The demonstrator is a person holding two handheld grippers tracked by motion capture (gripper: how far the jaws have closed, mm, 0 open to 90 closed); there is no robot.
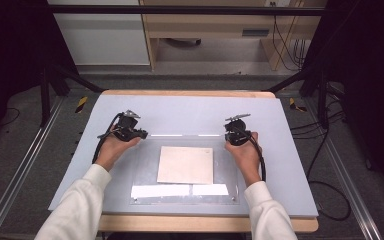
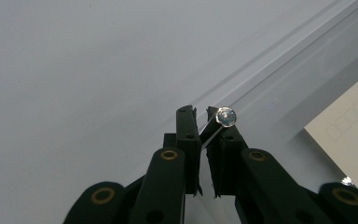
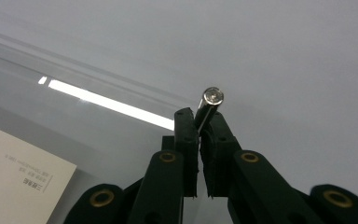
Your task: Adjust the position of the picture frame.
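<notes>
High view shows you holding a clear plastic sheet (image 1: 185, 165) by its two far corners over the grey mat (image 1: 290, 165). Your left gripper (image 1: 141, 134) pinches the far left corner beside a small corner stud (image 2: 226, 116); your right gripper (image 1: 228, 135) pinches the far right one. The sheet lies over a beige card (image 1: 185, 165), its long axis running left to right, far edge raised slightly, near edge on the mat. It seems nearly laid flat; releasing it remains.
</notes>
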